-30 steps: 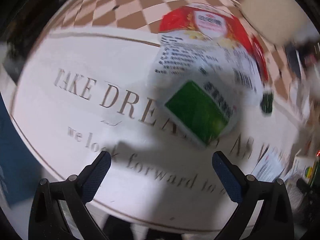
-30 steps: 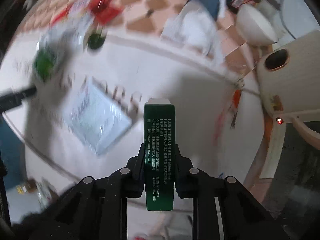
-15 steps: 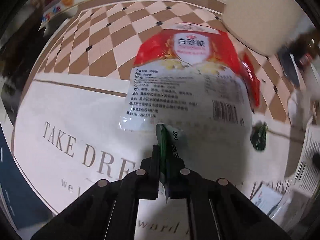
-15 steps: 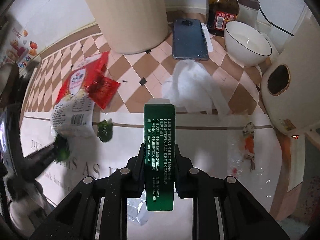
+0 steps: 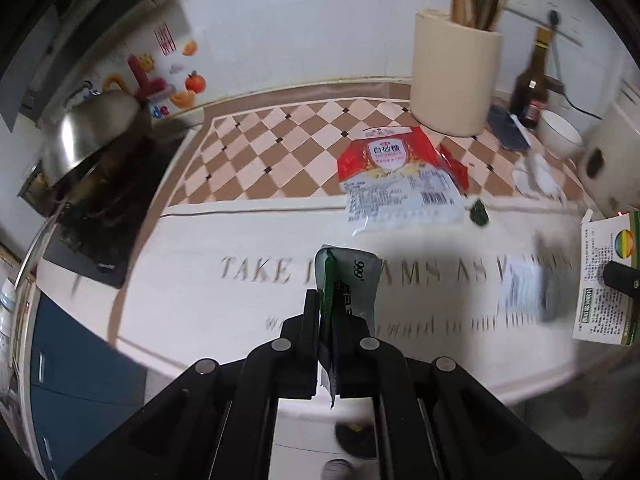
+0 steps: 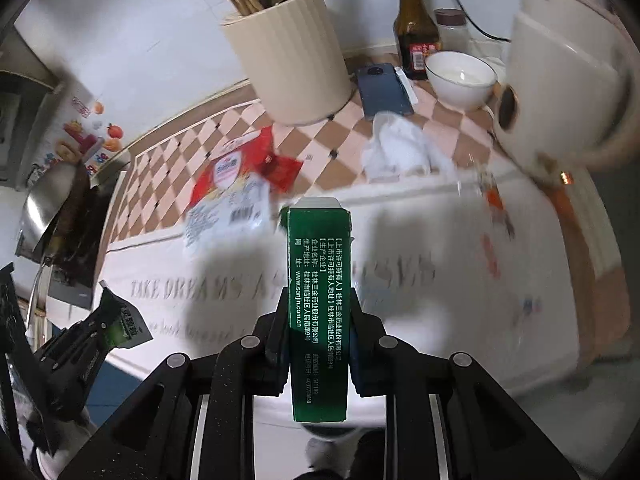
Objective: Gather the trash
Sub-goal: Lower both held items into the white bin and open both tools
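Grippers level above counter — left gripper (image 5: 331,312) pinching sachet (image 5: 347,280), right gripper (image 6: 319,320) clamping green box (image 6: 319,300).

Counter (image 5: 248,240) — front half under a white mat printed "TAKE DREAMS AS…", back half brown-and-cream checker. Red-and-clear sugar bag (image 5: 396,176) straddles the line between the 2, a small red packet (image 6: 280,168) touching it. Dark green scrap (image 5: 479,212) just beside the bag. Back right: cream utensil holder (image 5: 452,80), brown bottle (image 6: 414,28), white bowl (image 6: 460,78), dark phone (image 6: 384,90), crumpled white tissue (image 6: 400,148). Black cooktop (image 5: 104,216) at left.
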A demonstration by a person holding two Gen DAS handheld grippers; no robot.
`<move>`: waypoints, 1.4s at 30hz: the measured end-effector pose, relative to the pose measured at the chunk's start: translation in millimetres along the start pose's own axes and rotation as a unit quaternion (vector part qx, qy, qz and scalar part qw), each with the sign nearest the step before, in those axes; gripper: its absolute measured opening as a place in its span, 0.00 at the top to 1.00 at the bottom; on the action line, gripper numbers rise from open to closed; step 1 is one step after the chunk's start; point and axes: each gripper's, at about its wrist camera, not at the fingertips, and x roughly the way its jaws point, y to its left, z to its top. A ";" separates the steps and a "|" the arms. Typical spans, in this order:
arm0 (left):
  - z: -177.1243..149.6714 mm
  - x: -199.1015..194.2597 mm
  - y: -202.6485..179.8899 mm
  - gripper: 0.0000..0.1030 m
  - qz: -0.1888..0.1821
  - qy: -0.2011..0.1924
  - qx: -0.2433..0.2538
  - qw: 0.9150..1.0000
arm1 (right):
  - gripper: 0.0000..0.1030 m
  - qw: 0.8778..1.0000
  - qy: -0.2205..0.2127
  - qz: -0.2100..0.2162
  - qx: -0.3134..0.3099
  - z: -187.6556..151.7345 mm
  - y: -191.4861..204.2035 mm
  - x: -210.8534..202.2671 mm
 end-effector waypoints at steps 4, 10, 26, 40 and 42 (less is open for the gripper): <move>-37.1 -24.5 14.6 0.98 -0.008 -0.010 0.025 1.000 | 0.77 1.000 -0.001 -0.006 0.011 -64.1 20.3 -21.9; -99.8 -30.6 22.5 0.98 -0.033 -0.009 0.061 0.998 | 0.77 0.999 0.023 -0.023 0.016 -155.7 36.4 -29.0; -297.2 253.2 6.6 0.97 -0.098 0.291 -0.060 0.950 | 0.77 0.974 0.187 -0.014 0.128 -354.7 -45.7 199.2; -414.0 465.5 -56.6 0.96 -0.122 0.362 -0.070 0.922 | 0.77 0.956 0.253 -0.017 0.146 -444.1 -123.4 477.6; -414.3 466.9 -58.7 0.90 -0.117 0.363 -0.057 0.923 | 0.76 0.956 0.259 -0.021 0.136 -450.4 -124.8 489.1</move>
